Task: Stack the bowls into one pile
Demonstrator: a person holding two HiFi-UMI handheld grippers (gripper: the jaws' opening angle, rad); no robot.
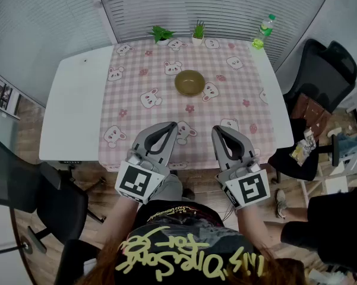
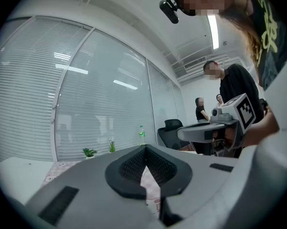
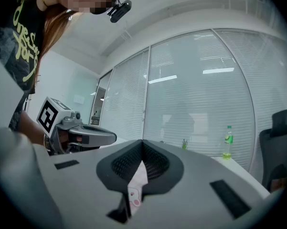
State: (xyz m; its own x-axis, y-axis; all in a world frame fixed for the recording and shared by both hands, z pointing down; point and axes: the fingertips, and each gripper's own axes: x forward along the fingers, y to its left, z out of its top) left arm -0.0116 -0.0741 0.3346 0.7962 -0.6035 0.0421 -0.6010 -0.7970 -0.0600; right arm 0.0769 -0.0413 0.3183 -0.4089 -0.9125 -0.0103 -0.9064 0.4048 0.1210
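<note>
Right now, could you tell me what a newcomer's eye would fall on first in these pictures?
First, the pink checked tablecloth with its rabbit print, spread over the white table, with an olive-green bowl near its middle. Next, the left tool and right tool, both shut and empty, held side by side over the table's near edge. A green bottle stands at the far right corner.

bowl: glossy, smooth | tablecloth: matt cloth | table: smooth, hard, white

Probably an office: blinded glass walls, swivel chairs.
</note>
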